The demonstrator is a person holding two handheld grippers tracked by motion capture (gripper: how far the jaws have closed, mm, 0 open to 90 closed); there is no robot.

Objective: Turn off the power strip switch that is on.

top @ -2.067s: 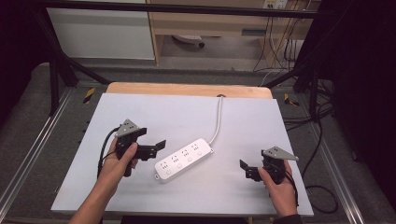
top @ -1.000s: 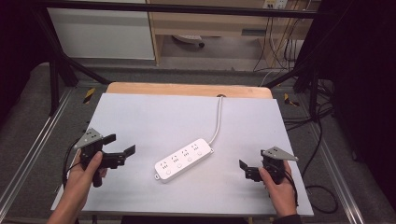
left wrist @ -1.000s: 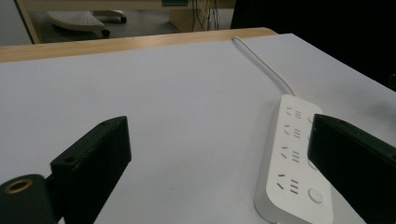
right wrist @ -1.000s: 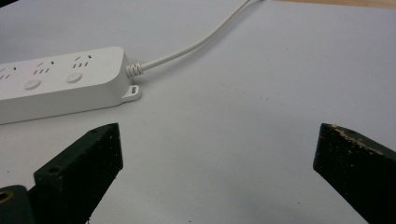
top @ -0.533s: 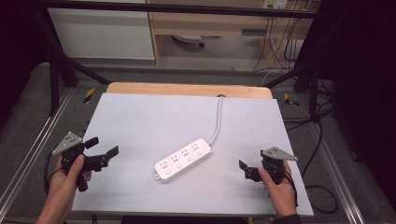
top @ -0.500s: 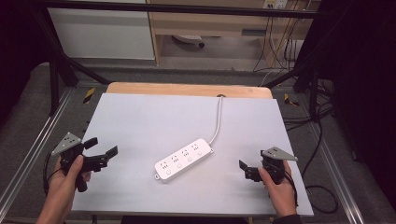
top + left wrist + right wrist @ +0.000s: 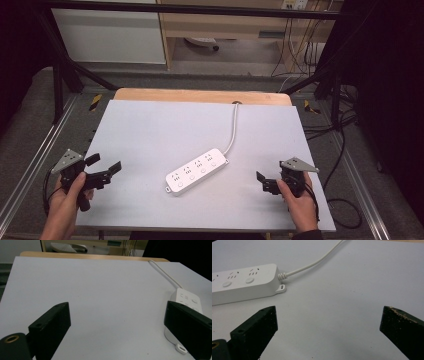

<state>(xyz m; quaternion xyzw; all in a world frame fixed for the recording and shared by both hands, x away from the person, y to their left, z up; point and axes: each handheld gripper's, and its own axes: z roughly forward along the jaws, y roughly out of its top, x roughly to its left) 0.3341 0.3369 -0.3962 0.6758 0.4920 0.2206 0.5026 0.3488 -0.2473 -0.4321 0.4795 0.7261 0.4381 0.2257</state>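
Honestly, nothing on the wide pale grey table (image 7: 150, 125) looks handled yet, so I judge the work to be at its very start or at a pause between steps. Largest first after the table: the white four-socket plastic power strip (image 7: 196, 170) lies flat and slantwise near the middle of the table, a little toward my side, touched by neither claw. Its white round cord (image 7: 233, 127) runs from the far end of the strip toward the wooden back edge of the table.

My left claw (image 7: 104, 170) sits over the near left edge of the table, well apart from the strip, jaws spread wide and holding nothing; in the left gripper view the strip (image 7: 186, 301) shows past the right-hand jaw, with bare table between the jaws. My right claw (image 7: 261, 181) rests near the front right of the table, closer to the strip's cord end but not touching it, jaws likewise parted and empty; the right gripper view shows the strip (image 7: 242, 282) off to one side.

Everything is left to do: approach, grip, and whatever follows with the strip.
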